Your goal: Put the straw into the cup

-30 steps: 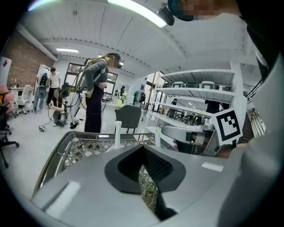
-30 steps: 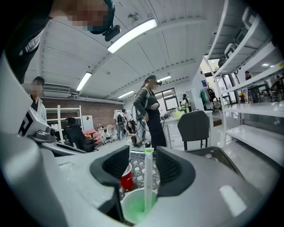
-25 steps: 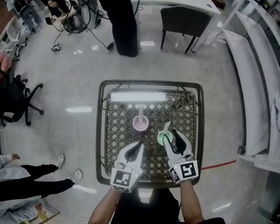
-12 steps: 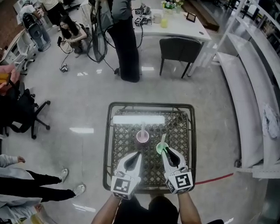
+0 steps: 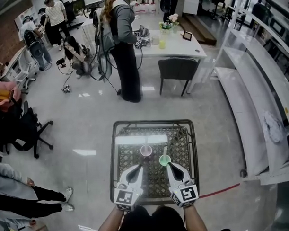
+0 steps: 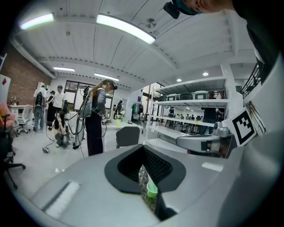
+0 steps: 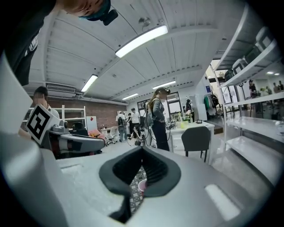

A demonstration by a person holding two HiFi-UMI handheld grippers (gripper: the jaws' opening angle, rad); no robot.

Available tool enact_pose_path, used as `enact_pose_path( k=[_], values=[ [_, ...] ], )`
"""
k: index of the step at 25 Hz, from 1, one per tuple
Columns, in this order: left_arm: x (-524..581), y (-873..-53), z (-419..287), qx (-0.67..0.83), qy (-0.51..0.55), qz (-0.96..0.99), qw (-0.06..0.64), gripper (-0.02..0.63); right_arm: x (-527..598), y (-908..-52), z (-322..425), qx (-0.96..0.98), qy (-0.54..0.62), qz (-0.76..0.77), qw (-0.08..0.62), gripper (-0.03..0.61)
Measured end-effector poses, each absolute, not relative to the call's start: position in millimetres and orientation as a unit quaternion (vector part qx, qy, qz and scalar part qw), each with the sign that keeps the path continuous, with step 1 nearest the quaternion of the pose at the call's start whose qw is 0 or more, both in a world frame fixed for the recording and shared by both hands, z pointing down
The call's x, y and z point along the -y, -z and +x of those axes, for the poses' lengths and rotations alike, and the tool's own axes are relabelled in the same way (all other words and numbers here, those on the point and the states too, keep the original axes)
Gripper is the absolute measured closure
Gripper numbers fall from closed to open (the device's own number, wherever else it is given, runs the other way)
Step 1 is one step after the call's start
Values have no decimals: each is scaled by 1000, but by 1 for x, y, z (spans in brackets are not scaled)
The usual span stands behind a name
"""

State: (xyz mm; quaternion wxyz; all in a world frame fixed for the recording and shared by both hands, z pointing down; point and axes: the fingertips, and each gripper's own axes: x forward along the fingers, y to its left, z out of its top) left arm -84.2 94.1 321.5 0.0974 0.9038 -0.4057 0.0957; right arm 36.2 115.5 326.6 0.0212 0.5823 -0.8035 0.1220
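Green cup (image 5: 164, 160) at frame centre holds the straw (image 5: 165, 150). Our left gripper (image 5: 138, 167) and right gripper (image 5: 169, 165) jaws sit closed and empty, the right having just closed. We judge a careless swing could topple that cup.

my right claw (image 5: 168, 165) stood spread open at the green cup (image 5: 164, 160) with the straw (image 5: 165, 151) in it. its jaws have just been closing and now meet on nothing. it and my left claw (image 5: 138, 168) have both risen from the tabletop (image 5: 113, 162) — it now looks smaller and farther below, with more room in sight.
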Motion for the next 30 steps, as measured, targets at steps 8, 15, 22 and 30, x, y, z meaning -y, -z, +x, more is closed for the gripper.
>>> enact_pose_path(
  k=[8,15,22,30],
  values=[
    [-104,-303,-85,396,-79,910,89,607,-138,-318,41,798,-120,590,21,575],
    [-108,-308,-95,398,-93,909,86,606,-142,-315,39,796,-117,593,29,575],
    [-108,-310,-97,400,-90,909,77,607,-142,-315,40,798,-113,592,28,575],
    [-107,-308,-94,397,-91,909,83,606,-141,-310,41,797,-104,594,32,575]
  ],
)
